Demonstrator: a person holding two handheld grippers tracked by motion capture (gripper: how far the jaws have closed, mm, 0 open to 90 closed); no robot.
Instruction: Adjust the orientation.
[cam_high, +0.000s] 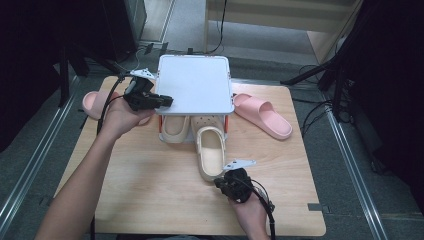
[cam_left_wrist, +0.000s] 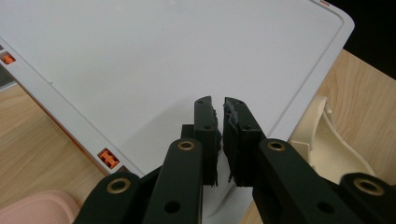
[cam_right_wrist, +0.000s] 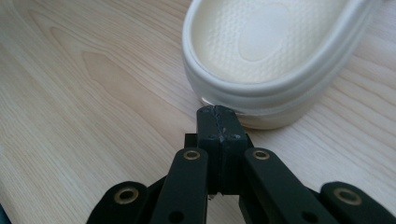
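A cream clog (cam_high: 211, 150) lies on the wooden table (cam_high: 150, 190), its toe under a low white shelf (cam_high: 195, 82) and its heel toward me. In the right gripper view, my right gripper (cam_right_wrist: 217, 112) is shut with nothing in it, its tips right at the lower edge of the clog's heel (cam_right_wrist: 266, 79). From above, that right gripper (cam_high: 221, 183) sits just below the heel. My left gripper (cam_high: 169, 101) rests over the shelf's front left corner. Seen up close, the left gripper (cam_left_wrist: 219, 105) is shut and empty above the white shelf top (cam_left_wrist: 163, 60).
A second cream clog (cam_high: 175, 129) sits under the shelf beside the first. One pink slide (cam_high: 262, 115) lies right of the shelf, another (cam_high: 95, 104) at the table's left edge behind my left hand. Orange connectors (cam_left_wrist: 108, 158) mark the shelf's corners.
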